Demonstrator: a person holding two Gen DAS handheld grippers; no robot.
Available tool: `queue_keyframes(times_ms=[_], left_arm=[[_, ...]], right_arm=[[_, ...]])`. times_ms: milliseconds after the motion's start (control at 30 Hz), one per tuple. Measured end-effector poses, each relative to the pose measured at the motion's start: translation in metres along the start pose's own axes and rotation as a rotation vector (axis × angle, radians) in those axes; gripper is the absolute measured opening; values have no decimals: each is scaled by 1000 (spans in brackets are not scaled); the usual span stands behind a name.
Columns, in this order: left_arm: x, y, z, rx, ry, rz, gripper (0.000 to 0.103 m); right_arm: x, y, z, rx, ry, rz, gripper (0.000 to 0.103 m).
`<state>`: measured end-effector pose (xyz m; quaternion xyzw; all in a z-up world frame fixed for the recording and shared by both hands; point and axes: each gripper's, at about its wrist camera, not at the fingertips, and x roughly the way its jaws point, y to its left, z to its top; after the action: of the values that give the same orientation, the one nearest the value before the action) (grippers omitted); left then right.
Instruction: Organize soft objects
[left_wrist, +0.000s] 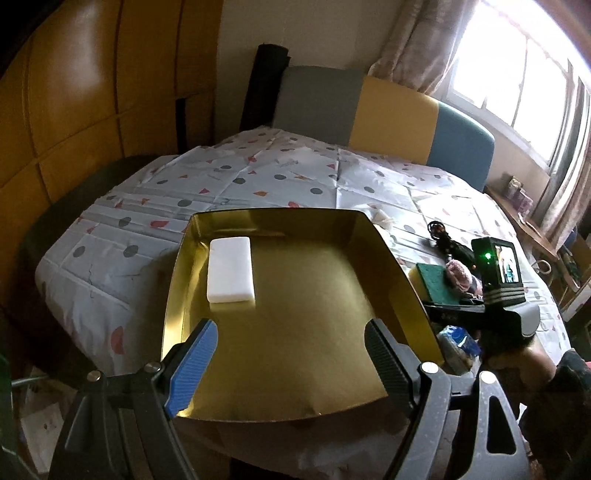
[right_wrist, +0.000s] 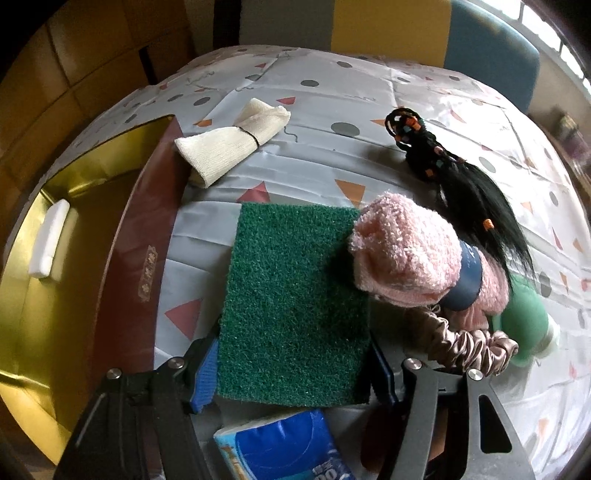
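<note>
A gold-lined box (left_wrist: 384, 258) stands on the patterned tablecloth with a white sponge (left_wrist: 231, 269) inside at its left; both show in the right wrist view, box (right_wrist: 110, 192) and sponge (right_wrist: 50, 243). My left gripper (left_wrist: 291, 347) is open and empty above the box's near part. My right gripper (right_wrist: 291, 365) has its jaws on both sides of a green scouring sponge (right_wrist: 295, 295), which also shows in the left wrist view (left_wrist: 437, 282). I cannot tell whether the pads press it.
A pink fluffy sock roll (right_wrist: 413, 254), a black hairpiece (right_wrist: 465, 192), a satin scrunchie (right_wrist: 469, 347), a green soft item (right_wrist: 524, 321), a rolled cream cloth (right_wrist: 232, 140) and a blue tissue pack (right_wrist: 280, 446) lie on the table. Chairs stand behind.
</note>
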<state>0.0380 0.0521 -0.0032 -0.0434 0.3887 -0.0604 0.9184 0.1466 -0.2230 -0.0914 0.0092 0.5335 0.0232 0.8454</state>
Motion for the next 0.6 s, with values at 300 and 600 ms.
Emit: queue_keyframes(times_ms=[300, 600], left_arm=[[-1, 2, -7, 2, 8, 13, 83], [-3, 8, -11, -12, 3, 28, 83]], right_arm=[[-32, -4, 2, 93, -74, 85, 67], [-69, 17, 3, 79, -161, 160, 67]])
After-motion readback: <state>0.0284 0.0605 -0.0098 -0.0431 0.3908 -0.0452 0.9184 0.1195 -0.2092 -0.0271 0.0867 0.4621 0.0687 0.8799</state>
